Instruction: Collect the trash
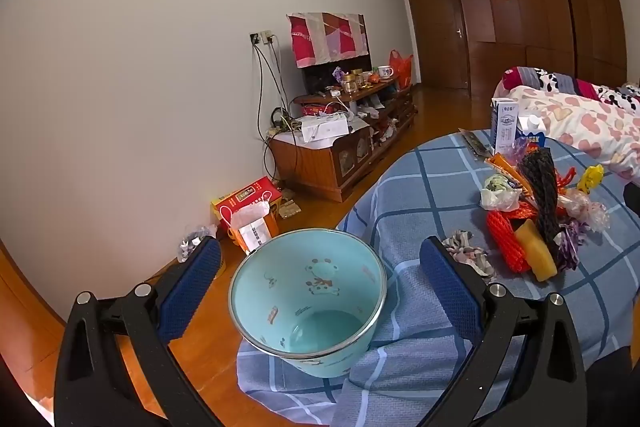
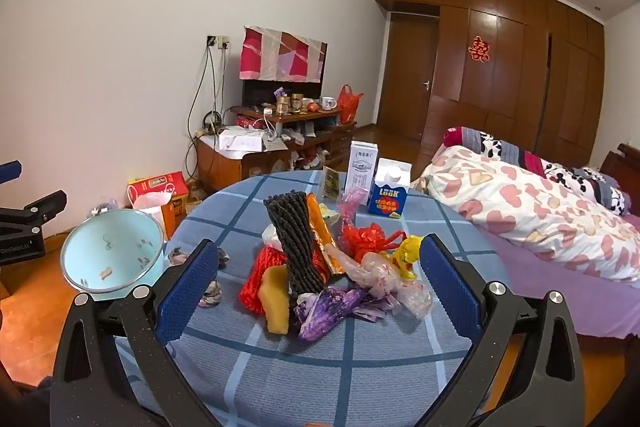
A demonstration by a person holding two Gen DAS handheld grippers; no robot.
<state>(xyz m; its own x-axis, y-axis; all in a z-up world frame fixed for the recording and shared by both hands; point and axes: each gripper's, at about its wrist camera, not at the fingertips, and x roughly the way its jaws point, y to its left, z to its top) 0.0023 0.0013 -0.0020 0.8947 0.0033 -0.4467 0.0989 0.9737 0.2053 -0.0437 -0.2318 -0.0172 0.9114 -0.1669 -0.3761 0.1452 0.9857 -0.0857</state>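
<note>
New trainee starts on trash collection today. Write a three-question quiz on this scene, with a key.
1. True or false: the light blue bin already holds trash.
2. Which carton stands nearer the trash pile? A) the blue and white carton B) the tall white carton
3. Fill in: the right gripper is ____ and holds nothing.

Key
1. False; the part of its inside that shows is bare.
2. A
3. open; the left gripper is open too, facing the bin at the edge of the checked tablecloth.
</note>
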